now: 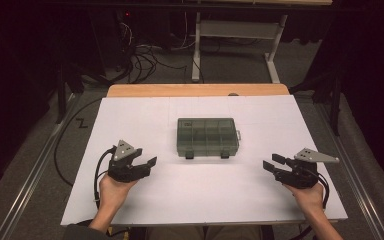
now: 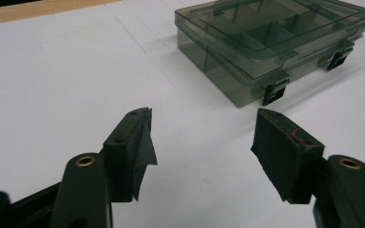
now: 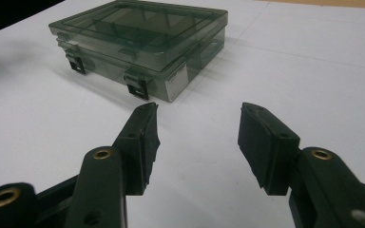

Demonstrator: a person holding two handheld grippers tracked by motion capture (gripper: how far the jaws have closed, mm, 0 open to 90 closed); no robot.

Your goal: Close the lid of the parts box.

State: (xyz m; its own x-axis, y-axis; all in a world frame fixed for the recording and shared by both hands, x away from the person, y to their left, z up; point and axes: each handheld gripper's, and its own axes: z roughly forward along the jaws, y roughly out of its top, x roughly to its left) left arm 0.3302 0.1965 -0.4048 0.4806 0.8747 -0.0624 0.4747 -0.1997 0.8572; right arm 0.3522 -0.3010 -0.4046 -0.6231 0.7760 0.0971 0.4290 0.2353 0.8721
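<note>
Centre of the white table sheet point(image 1: 145, 200): smoky grey translucent plastic compartment box point(image 1: 208, 136), lid down, two dark front latches point(image 1: 189, 155) facing the person, long axis running left-right across the table. Left gripper point(image 1: 147, 159) sits off the box's near-left corner, right gripper point(image 1: 272, 162) off the near-right corner; both point inward and slightly away from the person, so the box lies ahead and between them. Left looks a bit nearer its corner than right, but the margin is small. Left gripper view: jaws well apart, nothing between them, box point(image 2: 271, 45) ahead and to the right, apart from the pads point(image 2: 140, 142). Right gripper view: jaws also wide apart, empty, box point(image 3: 142, 45) ahead and to the left, a white label point(image 3: 177, 81) on its end wall. Likely next step is closing in on the latches or the box ends, so approach is along the long axis from both sides. Hard to tell: whether the latches are snapped shut, and what, if anything, sits in the compartments; tinted lid and dim light hide it. Forearms cut off at the bottom edge of the high view.
</note>
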